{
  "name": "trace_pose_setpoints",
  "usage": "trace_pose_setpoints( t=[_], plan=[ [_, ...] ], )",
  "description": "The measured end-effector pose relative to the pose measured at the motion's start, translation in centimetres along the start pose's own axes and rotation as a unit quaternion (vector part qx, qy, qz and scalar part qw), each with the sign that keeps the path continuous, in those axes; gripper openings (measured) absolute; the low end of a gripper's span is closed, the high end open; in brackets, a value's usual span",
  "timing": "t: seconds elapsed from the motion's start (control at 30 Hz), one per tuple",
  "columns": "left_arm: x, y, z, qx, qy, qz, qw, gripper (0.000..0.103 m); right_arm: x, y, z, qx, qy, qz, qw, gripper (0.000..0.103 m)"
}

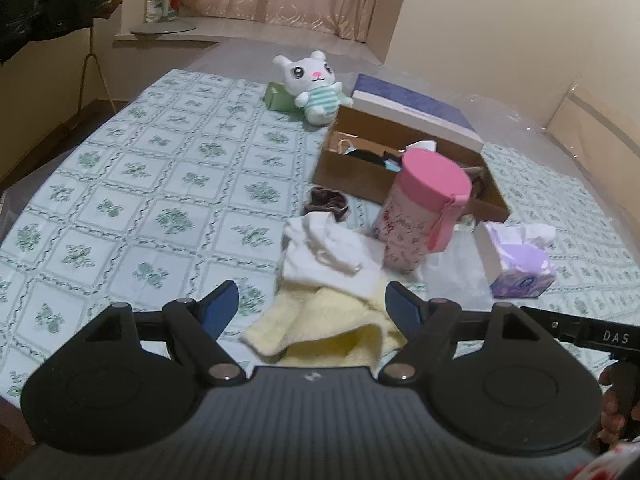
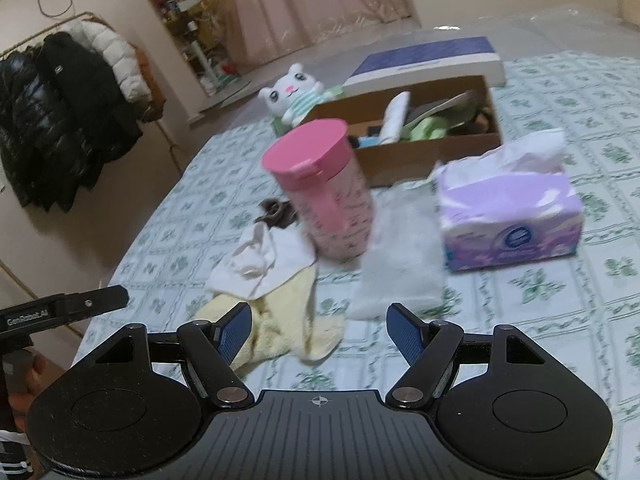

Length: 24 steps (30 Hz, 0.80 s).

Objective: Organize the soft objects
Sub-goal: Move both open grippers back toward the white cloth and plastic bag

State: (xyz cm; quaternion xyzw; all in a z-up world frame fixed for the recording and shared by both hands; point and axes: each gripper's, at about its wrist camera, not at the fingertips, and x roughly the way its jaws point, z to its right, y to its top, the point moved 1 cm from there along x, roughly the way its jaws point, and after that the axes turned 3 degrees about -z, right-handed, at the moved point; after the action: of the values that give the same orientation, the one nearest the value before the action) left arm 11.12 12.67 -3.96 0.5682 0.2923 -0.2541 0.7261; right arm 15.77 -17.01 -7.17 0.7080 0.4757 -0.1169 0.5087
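Note:
A crumpled yellow towel (image 1: 320,328) (image 2: 280,328) lies on the bed with a white cloth (image 1: 328,256) (image 2: 260,264) on its far edge. My left gripper (image 1: 312,304) stands open just above the yellow towel, nothing between its fingers. My right gripper (image 2: 320,330) is open too, over the towel's right edge and a flat white cloth (image 2: 400,256) (image 1: 456,276). A dark brown scrunchie (image 1: 325,202) (image 2: 276,214) lies behind the white cloth. A white plush bunny (image 1: 314,86) (image 2: 294,94) sits at the far end.
A pink lidded canister (image 1: 424,212) (image 2: 324,188) stands behind the cloths. A purple tissue pack (image 1: 520,260) (image 2: 508,208) lies to the right. An open cardboard box (image 1: 352,172) (image 2: 432,152) holds several items, its lid (image 1: 416,112) (image 2: 428,62) behind. Coats (image 2: 60,120) hang at left.

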Motion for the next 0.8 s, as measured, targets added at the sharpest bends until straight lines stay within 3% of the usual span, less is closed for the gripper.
trace_pose_setpoints(
  t=[0.33, 0.8],
  plan=[
    [1.1, -0.5, -1.1, 0.005, 0.007, -0.003, 1.0000, 0.078, 2.7, 0.0, -1.8, -0.024, -0.005, -0.004, 1.000, 0.074],
    [4.9, -0.2, -0.7, 0.026, 0.000, -0.006, 0.9996, 0.078, 5.3, 0.4, 5.9, 0.033, -0.107, 0.010, 0.994, 0.074]
  ],
)
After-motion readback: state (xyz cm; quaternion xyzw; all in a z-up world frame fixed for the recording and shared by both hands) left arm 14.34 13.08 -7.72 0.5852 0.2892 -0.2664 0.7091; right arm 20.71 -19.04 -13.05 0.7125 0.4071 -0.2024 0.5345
